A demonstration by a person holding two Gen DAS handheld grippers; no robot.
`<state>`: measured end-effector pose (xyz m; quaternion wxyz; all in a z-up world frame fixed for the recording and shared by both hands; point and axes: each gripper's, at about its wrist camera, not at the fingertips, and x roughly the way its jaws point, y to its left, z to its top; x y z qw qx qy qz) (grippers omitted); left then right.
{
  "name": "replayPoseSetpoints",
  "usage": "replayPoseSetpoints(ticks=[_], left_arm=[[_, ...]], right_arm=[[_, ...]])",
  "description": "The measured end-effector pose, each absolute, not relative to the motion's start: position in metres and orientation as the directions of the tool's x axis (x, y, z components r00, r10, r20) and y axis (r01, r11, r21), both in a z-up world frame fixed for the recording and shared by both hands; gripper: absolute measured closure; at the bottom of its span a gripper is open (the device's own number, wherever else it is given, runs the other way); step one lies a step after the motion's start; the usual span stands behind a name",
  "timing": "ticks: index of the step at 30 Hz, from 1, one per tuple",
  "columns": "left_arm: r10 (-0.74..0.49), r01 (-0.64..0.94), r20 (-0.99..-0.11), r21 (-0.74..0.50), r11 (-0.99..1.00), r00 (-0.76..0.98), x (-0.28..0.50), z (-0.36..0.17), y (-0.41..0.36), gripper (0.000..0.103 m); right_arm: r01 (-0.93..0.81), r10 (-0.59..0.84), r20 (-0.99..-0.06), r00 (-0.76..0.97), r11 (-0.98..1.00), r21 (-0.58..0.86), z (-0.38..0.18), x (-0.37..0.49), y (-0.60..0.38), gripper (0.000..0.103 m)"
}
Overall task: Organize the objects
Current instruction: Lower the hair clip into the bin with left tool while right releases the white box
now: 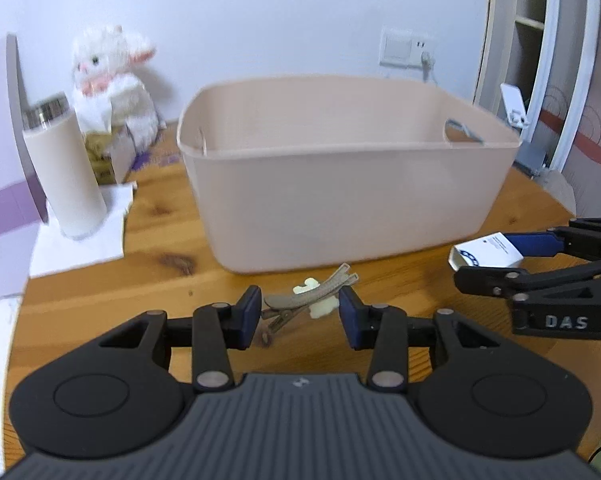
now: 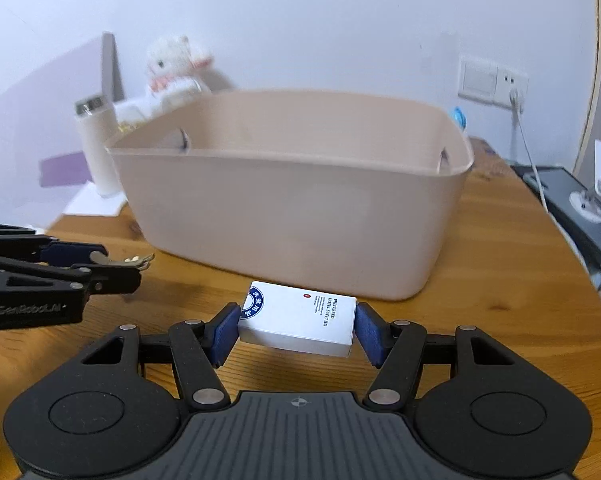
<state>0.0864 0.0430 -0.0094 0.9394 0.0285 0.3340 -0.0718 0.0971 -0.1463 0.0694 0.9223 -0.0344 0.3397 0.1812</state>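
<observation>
A grey hair clip [image 1: 300, 303] with a cream trim sits crosswise between the blue pads of my left gripper [image 1: 300, 312], which is shut on it just above the wooden table [image 1: 160, 280]. In the right wrist view the clip [image 2: 134, 262] sticks out of the left gripper [image 2: 112, 268]. My right gripper [image 2: 296, 328] is shut on a small white box [image 2: 300, 320] with a blue seal and printed text, held clear of the table. The same box [image 1: 486, 254] shows at the right gripper [image 1: 488, 266] in the left wrist view. A beige plastic basket [image 1: 340, 152] [image 2: 284, 160] stands right ahead of both.
Left of the basket are a cream thermos [image 1: 66, 172] on white paper [image 1: 84, 236], a tissue box [image 1: 100, 156], a white plush toy [image 1: 112, 80] and a purple box [image 1: 0, 200]. A wall socket [image 2: 492, 82] with a cable and a black device [image 2: 580, 200] are at the right.
</observation>
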Motion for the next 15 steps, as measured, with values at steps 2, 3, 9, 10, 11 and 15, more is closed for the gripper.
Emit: replayPoseSetpoints(ticks=[2, 3, 9, 10, 11, 15], left_arm=[[-0.123, 0.159, -0.611, 0.004, 0.987, 0.782, 0.081, 0.002, 0.041, 0.059], [-0.127, 0.163, -0.6, 0.005, 0.987, 0.79, 0.079, 0.007, 0.039, 0.059], [-0.134, 0.176, -0.535, 0.029, 0.984, 0.834, 0.074, 0.042, 0.028, 0.059], [-0.134, 0.177, -0.525, 0.033, 0.984, 0.841, 0.075, 0.047, 0.026, 0.059], [-0.135, 0.177, -0.514, 0.034, 0.984, 0.847, 0.078, 0.053, 0.024, 0.059], [-0.132, 0.173, -0.483, 0.042, 0.984, 0.866, 0.092, 0.072, 0.016, 0.059]], right_arm=[[-0.366, 0.32, -0.621, 0.715, 0.929, 0.057, 0.081, 0.091, -0.153, 0.044], [-0.369, 0.323, -0.611, 0.723, 0.928, 0.054, 0.088, 0.088, -0.157, 0.044], [-0.368, 0.335, -0.534, 0.776, 0.929, 0.049, 0.129, 0.084, -0.174, 0.044], [-0.366, 0.336, -0.521, 0.785, 0.929, 0.049, 0.136, 0.085, -0.176, 0.044], [-0.364, 0.337, -0.509, 0.792, 0.93, 0.049, 0.141, 0.086, -0.178, 0.044], [-0.352, 0.332, -0.471, 0.817, 0.935, 0.048, 0.16, 0.096, -0.186, 0.044]])
